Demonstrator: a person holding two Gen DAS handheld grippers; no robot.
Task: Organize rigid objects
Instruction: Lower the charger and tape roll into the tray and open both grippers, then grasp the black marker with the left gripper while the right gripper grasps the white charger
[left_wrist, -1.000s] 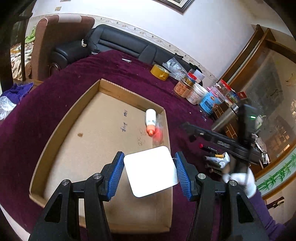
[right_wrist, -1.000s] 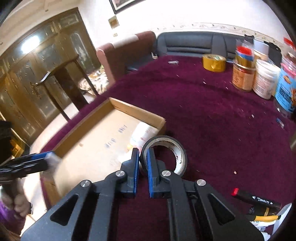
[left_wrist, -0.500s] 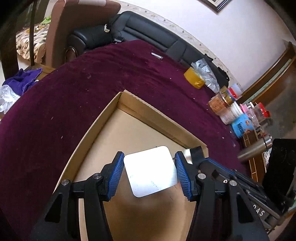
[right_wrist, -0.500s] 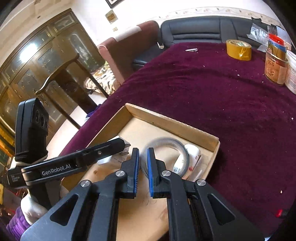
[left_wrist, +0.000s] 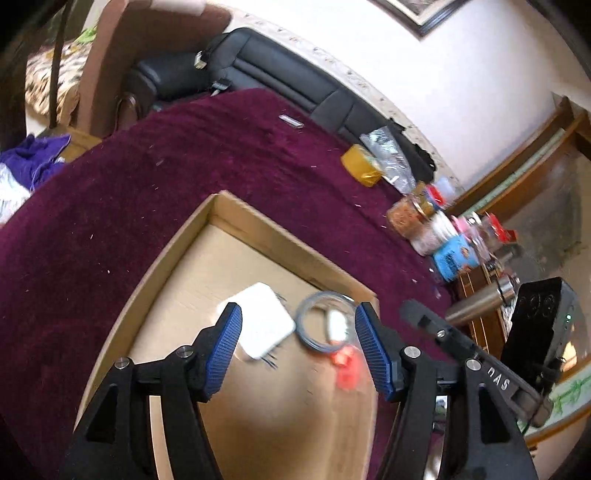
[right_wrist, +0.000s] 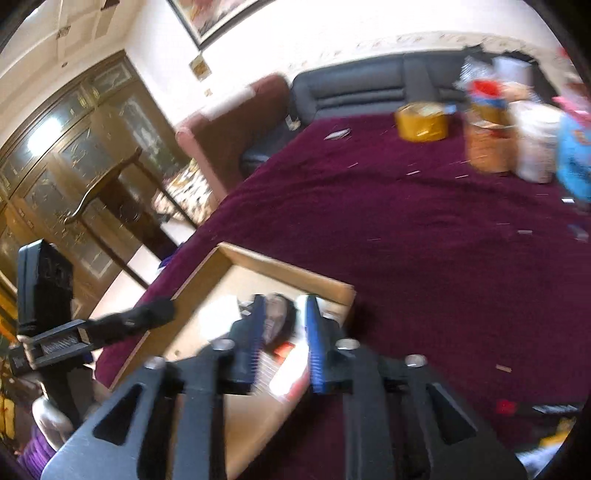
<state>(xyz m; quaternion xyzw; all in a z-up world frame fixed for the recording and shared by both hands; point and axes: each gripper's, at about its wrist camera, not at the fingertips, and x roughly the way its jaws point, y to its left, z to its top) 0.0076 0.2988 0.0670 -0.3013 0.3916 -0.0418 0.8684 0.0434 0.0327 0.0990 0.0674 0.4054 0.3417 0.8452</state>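
Observation:
A shallow cardboard tray (left_wrist: 280, 240) lies on the maroon table. In it lie a white square charger (left_wrist: 264, 321), a grey tape roll (left_wrist: 317, 321) and a white bottle with a red cap (left_wrist: 341, 360), all blurred. My left gripper (left_wrist: 295, 350) is open and empty above the tray, the charger just past its left finger. My right gripper (right_wrist: 284, 332) is open and empty over the tray's (right_wrist: 295, 271) near right corner; what lies under it is blurred. The right gripper also shows at the left wrist view's right edge (left_wrist: 461, 343).
A yellow tape roll (left_wrist: 362, 170), jars and tins (left_wrist: 424, 225) stand along the table's far right side. Markers (right_wrist: 532, 408) lie on the cloth by my right gripper. A black sofa (left_wrist: 266, 70) and an armchair are behind the table.
My left gripper has opened and let the white charger go into the tray. My right gripper has opened and let the tape roll go into the tray and has drawn back.

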